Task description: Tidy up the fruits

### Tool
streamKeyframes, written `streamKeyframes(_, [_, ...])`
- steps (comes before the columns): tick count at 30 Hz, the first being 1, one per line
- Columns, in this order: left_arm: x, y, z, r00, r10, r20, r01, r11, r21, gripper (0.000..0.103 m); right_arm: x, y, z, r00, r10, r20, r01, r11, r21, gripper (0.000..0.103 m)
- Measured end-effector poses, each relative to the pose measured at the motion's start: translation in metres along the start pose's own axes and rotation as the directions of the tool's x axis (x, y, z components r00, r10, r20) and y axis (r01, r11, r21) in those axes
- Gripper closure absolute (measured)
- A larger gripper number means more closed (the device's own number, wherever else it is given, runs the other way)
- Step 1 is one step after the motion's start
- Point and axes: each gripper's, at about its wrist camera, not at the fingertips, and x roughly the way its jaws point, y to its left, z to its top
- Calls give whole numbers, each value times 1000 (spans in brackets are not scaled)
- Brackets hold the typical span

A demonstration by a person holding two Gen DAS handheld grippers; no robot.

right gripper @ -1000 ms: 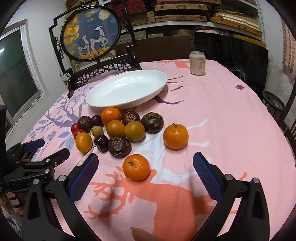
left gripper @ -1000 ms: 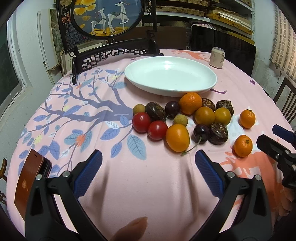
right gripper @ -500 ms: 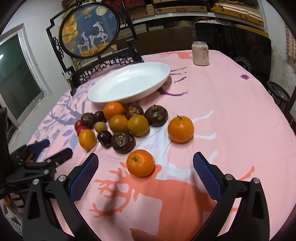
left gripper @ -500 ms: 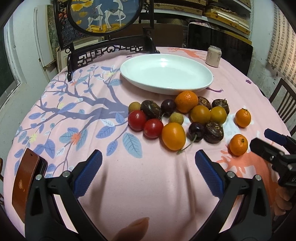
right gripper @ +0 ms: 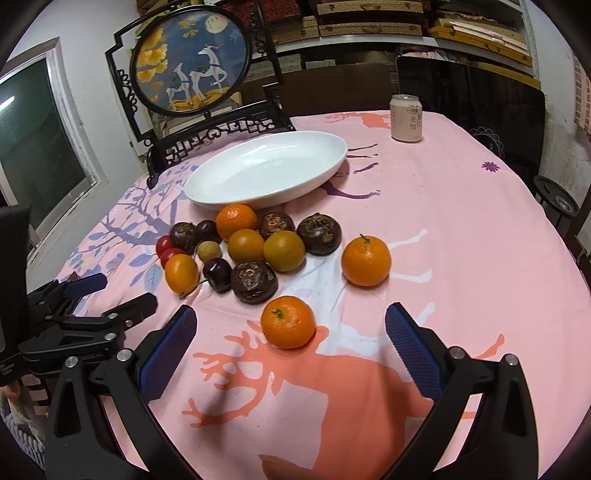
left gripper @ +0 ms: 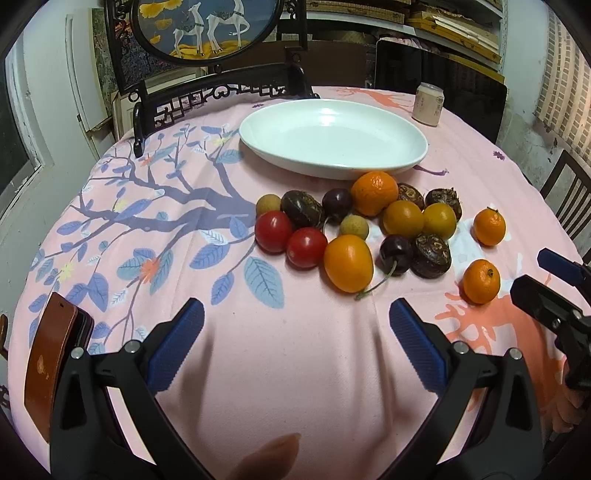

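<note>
A cluster of small fruits lies on the pink cloth in front of an empty white oval plate (left gripper: 332, 144) (right gripper: 266, 173): two red tomatoes (left gripper: 273, 230), an orange oval fruit (left gripper: 348, 267), dark cherries (left gripper: 396, 249), brown mangosteens and yellow-orange ones. Two tangerines sit apart at the right, the nearer one (right gripper: 288, 322) (left gripper: 481, 280) just ahead of my right gripper (right gripper: 290, 354), which is open and holds nothing. My left gripper (left gripper: 295, 339) is open too, short of the orange oval fruit. The farther tangerine (right gripper: 365, 261) lies beyond.
A drink can (right gripper: 406, 117) stands far right on the table. A carved dark chair back with a round deer picture (left gripper: 207, 29) rises behind the plate. A brown phone case (left gripper: 51, 350) lies at the left table edge. Another chair (left gripper: 569, 192) stands at the right.
Both grippers have edged forward toward the fruits, which now look larger and nearer. Both stay open; no fruit has moved.
</note>
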Motion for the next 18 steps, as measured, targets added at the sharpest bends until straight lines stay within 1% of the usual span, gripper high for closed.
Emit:
streamKeyframes(2, [0,1,1,1000,-7,3,7,1000,0,2,0,3,0,1000,9,0,-9,1000,-12,1])
streamKeyframes(4, [2,-1,1,1000,2,1,-2,1000,8,2,4,5,0,1000,16,-12,-16,1000,-22,1])
streamKeyframes(7, [7,-2,0,1000,6,-23,-6,1000,16,2,10,7,-2,999,-5,-42,3,999,-34,1])
streamKeyframes(9, [6,-2,-1,1000,7,-14,-7,1000,20,2,9,8,-1,999,-9,-32,7,999,-37,1])
streamKeyframes(11, [4,-3,-1,1000,31,4,-31,999,24,2,7,7,-1,1000,-20,-12,20,999,-37,1])
streamKeyframes(13, [5,-2,-1,999,33,1,-33,999,20,2,9,5,0,999,-31,-17,30,999,-31,1])
streamKeyframes(18, [7,-1,0,999,35,-6,-35,999,15,2,10,3,-1,999,-23,-23,23,1000,-18,1])
